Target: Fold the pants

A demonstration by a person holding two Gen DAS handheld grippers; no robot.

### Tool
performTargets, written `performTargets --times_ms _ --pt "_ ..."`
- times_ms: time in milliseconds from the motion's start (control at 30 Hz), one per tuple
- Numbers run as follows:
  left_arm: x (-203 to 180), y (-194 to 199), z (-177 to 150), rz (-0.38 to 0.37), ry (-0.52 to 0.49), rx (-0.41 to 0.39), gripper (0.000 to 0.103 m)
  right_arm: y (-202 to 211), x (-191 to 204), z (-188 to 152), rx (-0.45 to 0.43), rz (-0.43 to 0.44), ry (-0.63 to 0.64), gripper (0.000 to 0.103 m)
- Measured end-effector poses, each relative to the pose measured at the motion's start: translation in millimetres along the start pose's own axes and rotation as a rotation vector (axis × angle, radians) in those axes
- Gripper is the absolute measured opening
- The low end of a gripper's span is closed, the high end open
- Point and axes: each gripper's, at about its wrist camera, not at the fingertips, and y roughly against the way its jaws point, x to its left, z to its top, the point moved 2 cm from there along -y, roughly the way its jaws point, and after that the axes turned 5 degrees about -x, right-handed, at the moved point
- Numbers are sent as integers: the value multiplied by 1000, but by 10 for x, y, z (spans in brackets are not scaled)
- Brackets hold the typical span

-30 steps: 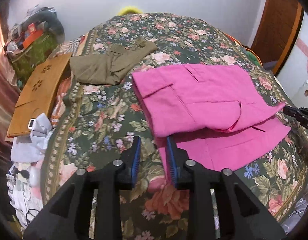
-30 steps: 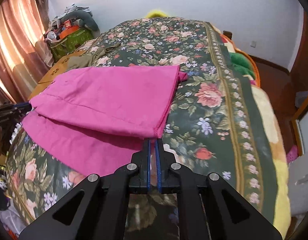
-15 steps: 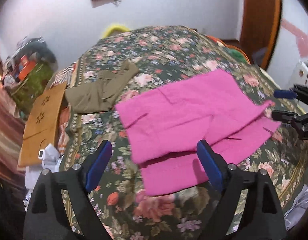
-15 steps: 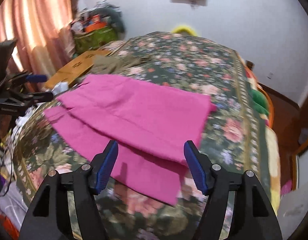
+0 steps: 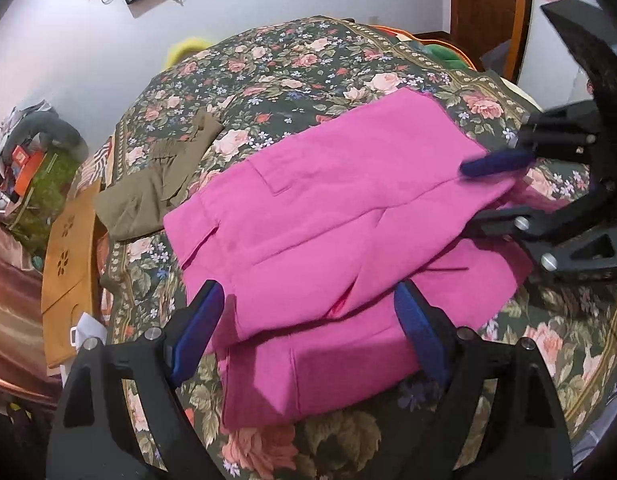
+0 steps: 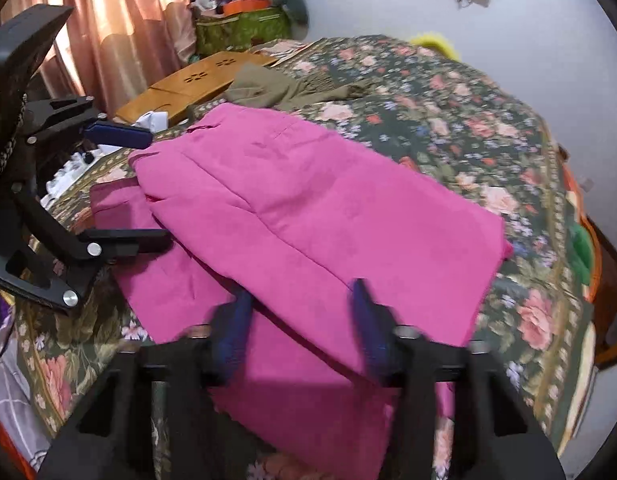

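Pink pants lie folded over on the floral bedspread, the upper layer offset from the lower one; they also show in the right wrist view. My left gripper is open and empty, its jaws spread wide above the near edge of the pants. My right gripper is open and empty above the opposite end. Each gripper shows in the other's view: the right one at the right, the left one at the left.
Olive-green pants lie folded at the far left of the bed. A wooden lap tray sits at the bed's left edge. A cluttered bag and curtains stand beyond. A wooden door is at the far right.
Both grippers opened wide, let go of the pink pants and lifted back. The pants now lie folded on the bed.
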Motion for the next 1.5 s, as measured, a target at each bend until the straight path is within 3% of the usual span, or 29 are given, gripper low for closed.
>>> performTargets --times_ms 100,200,267,333,433,533,700,867,1100,1333,1500 --pt "11 -65 48 -11 5 2 87 -23 10 30 -12 17 -12 10" --pt "19 -81 63 -19 6 -14 83 53 -13 65 -55 24 -37 7" --pt "30 -67 74 -18 6 -29 65 135 -31 87 -90 22 -55 6" --pt "36 -49 85 -16 8 -34 39 219 -54 115 -116 24 -70 6" --pt "48 -11 94 -78 43 -27 20 340 -67 147 -145 25 -80 6" --pt "29 107 101 -66 34 -53 13 412 -32 146 -157 32 -77 6" --pt "-28 307 32 -62 9 -79 13 530 56 66 -169 40 -66 6" --pt "-92 323 -102 -64 18 -53 13 470 157 -82 -121 53 -64 6" --pt "-78 312 -240 -105 92 -11 20 391 172 -267 -58 60 -104 9" --pt "51 545 -348 -157 167 -25 31 598 179 -308 -96 79 -160 15" --pt "305 636 -349 -166 275 -46 39 701 143 -215 -153 99 -212 19"
